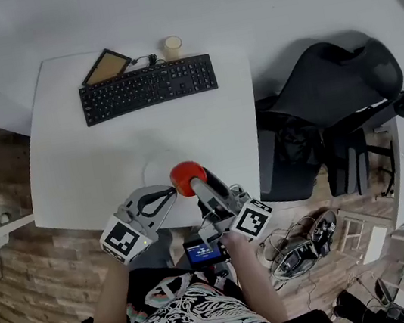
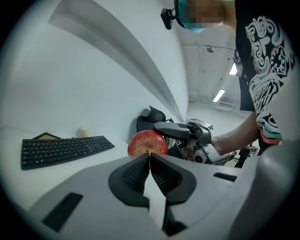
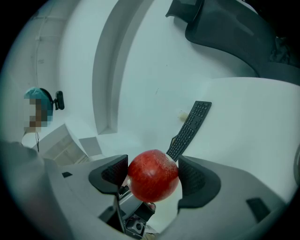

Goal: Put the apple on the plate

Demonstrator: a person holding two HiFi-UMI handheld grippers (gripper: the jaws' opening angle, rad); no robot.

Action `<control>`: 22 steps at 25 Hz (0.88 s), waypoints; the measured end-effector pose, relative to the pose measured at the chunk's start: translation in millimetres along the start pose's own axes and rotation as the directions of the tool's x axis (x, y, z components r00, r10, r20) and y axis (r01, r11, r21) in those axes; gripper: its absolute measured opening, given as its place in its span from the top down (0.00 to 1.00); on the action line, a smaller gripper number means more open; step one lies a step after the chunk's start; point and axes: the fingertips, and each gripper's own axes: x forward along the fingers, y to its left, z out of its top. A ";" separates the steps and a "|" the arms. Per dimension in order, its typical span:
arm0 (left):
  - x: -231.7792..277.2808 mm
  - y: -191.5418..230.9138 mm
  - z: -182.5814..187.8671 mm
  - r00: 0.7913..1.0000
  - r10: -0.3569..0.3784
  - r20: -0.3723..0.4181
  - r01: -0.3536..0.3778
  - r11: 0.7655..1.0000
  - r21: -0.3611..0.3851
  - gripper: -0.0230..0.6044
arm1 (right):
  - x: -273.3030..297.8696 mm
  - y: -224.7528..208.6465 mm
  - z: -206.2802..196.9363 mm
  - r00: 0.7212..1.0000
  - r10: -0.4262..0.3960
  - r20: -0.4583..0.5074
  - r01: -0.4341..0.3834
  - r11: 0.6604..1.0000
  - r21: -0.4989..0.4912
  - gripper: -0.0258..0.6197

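Jaws of your right gripper (image 3: 152, 172) clamp the apple (image 1: 187, 176) over the plate's (image 1: 155, 165) near edge. Your left gripper (image 2: 149, 158), clenched empty, waits beside it.

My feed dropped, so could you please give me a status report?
Right gripper shut on apple, by table near edge. Left gripper shut, empty. Keyboard far back, not obstructing.
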 end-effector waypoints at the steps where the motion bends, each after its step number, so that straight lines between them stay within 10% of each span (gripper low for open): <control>1: -1.6 0.8 -1.8 1.000 -0.005 -0.008 0.005 1.000 -0.012 0.93 | 1.7 0.1 -1.4 1.000 0.001 0.000 -0.001 1.000 0.003 0.45; 22: -4.5 15.0 -18.8 0.997 -0.009 -0.077 0.004 0.998 -0.059 0.94 | 1.5 -23.7 -10.3 0.995 -0.055 -0.078 0.047 0.994 -0.103 0.45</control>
